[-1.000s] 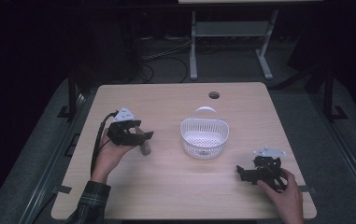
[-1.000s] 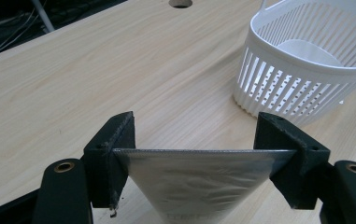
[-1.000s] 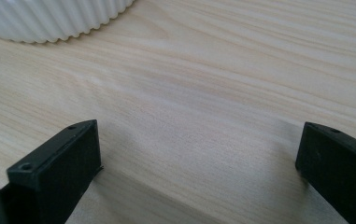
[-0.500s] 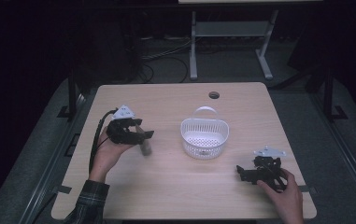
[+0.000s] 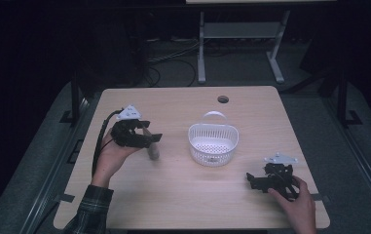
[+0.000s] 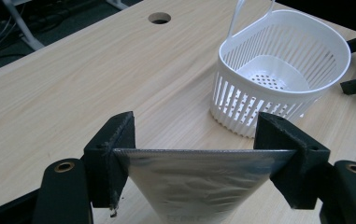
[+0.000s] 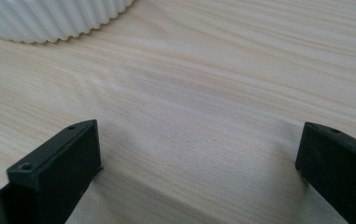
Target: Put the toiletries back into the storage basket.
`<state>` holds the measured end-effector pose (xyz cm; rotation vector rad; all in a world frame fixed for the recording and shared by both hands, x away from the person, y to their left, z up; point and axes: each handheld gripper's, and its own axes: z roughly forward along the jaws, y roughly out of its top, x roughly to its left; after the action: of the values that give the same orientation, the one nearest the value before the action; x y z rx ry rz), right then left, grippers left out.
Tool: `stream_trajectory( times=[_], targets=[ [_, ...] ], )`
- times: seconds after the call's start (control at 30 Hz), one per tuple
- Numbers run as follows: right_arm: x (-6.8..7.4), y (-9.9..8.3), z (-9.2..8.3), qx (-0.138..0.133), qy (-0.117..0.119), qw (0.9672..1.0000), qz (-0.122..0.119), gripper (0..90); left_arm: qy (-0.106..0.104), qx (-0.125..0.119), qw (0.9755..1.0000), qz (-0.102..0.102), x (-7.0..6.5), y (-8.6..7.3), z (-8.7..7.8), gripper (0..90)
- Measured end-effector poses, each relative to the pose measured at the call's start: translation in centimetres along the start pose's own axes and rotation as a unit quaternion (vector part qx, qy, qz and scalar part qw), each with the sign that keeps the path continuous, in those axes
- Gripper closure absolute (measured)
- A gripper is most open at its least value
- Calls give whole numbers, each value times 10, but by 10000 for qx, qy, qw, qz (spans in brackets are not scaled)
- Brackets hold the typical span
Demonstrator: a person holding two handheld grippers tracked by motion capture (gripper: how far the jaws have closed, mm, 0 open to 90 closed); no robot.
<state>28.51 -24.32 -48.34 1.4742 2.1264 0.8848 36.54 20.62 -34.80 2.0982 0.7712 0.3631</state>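
Observation:
My left gripper (image 5: 150,141) hangs over the left half of the table, shut on a silver foil pouch (image 5: 152,150) that dangles below it. In the left gripper view both black jaws press the pouch (image 6: 199,182) at its two side edges, with its top seam stretched flat between them. A white slotted basket (image 5: 212,157) with a raised handle stands empty at mid-table, to the right of the pouch; I see its wall (image 6: 259,100) just beyond the jaws. My right gripper (image 5: 251,179) rests low at the front right, open, with bare wood between its jaws (image 7: 199,154).
The light wooden table (image 5: 183,107) has a round cable hole (image 5: 223,99) near its far edge. The basket's ribbed base (image 7: 54,18) lies a short way ahead of the right gripper. Dark floor, cables and a white stand lie beyond the table.

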Motion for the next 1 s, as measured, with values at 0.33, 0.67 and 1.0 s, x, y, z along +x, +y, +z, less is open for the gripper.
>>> stream_trajectory(
  times=[0.33,0.67,1.0],
  targets=[
    [0,0,0,-3,1,10000,-2,0,-101,3,9999,124,-3,13,-1,293],
    [0,0,0,1,6,10000,2,0,-187,-76,9997,147,-7,25,-4,293],
    [0,0,0,0,7,10000,0,0,-281,-92,9994,159,-10,34,-3,293]
  ],
)
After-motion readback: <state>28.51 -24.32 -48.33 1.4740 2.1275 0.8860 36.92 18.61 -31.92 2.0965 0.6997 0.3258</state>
